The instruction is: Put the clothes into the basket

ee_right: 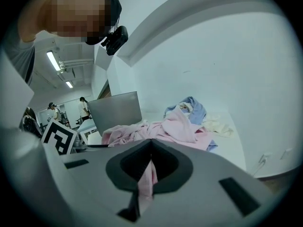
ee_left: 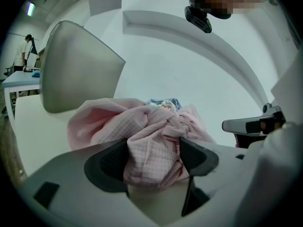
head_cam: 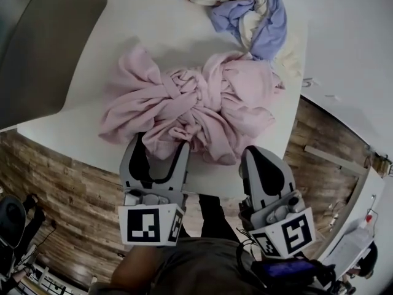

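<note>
lying between left gripper (head_cam: 159, 144) jaws, pink garment (head_cam: 190, 97) (right gripper (head_cam: 254, 155) nipping it)

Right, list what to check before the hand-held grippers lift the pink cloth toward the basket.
1. Grip of right hand-held gripper on pink cloth: ok, jaws shut on a fold.
2. Grip of left hand-held gripper: not ok, jaws open with cloth between them.
3. Sight of basket beside the pile: ok.
4. Room inside basket: cannot tell.
5. Separation of blue cloth from pink cloth: not ok, their edges meet.
</note>
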Demonstrator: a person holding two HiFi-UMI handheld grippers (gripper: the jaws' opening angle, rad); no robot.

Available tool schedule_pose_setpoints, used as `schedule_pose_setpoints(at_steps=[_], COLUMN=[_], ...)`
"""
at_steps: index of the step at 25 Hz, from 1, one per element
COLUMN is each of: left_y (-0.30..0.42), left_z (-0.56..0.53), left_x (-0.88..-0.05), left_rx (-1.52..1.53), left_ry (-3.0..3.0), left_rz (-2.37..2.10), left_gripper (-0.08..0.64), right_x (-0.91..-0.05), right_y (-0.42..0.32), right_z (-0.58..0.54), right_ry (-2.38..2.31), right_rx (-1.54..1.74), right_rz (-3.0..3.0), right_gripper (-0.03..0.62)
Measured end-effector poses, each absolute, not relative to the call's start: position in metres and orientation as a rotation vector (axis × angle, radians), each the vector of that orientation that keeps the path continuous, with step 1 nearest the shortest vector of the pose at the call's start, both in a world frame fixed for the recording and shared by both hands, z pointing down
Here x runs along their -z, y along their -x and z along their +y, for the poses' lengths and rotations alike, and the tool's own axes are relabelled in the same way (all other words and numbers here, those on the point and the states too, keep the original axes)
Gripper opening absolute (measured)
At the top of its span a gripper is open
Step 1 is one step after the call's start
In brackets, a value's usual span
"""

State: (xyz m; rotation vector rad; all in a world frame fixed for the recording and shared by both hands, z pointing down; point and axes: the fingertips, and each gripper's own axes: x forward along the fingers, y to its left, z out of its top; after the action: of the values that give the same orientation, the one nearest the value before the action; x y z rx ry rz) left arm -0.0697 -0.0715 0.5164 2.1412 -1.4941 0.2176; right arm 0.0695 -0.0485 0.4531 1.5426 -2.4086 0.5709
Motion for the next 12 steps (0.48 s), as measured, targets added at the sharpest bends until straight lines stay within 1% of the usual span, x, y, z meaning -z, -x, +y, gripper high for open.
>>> schedule_pose_setpoints(at_steps=[1,2,3,4,7,9,12], left_y=[0.069,0.069,0.069,0.069,0.065,0.066,0.070], left_z=[-0.071,-0.071,-0.071,-0.070,-0.068,-0.069,-0.070], left_x=[-0.519,-0.522,-0.524,-0.525,-0.524,-0.522,-0.509], left_rx=[-0.229,-0.242,-0.251,-0.254,-0.239,-0.221,-0.188], left_ry=[-2.142,-2.141,-2.140,-2.139,-2.135,-2.141,-2.172], left_rz=[-1.494,-1.498,-1.503,-1.505,-1.505,-1.512,-1.545], left_gripper=[0.349,0.315,0.238,0.186,0.072,0.043,0.031], right_x=[-0.454,-0.455,-0.455,-0.454,-0.445,-0.438,-0.427], right_y=[-0.072,-0.073,-0.075,-0.077,-0.082,-0.085,-0.091], right_z=[-0.047,-0.046,-0.045,-0.043,-0.040,-0.036,-0.026], right_ry=[-1.550,-1.557,-1.564,-1.570,-1.587,-1.602,-1.625], right_rx=[-0.574,-0.577,-0.577,-0.575,-0.557,-0.541,-0.520], right_rz=[-2.401,-2.395,-2.390,-2.386,-2.377,-2.376,-2.383], right_gripper=[0.006,0.007,0.006,0.006,0.006,0.007,0.007])
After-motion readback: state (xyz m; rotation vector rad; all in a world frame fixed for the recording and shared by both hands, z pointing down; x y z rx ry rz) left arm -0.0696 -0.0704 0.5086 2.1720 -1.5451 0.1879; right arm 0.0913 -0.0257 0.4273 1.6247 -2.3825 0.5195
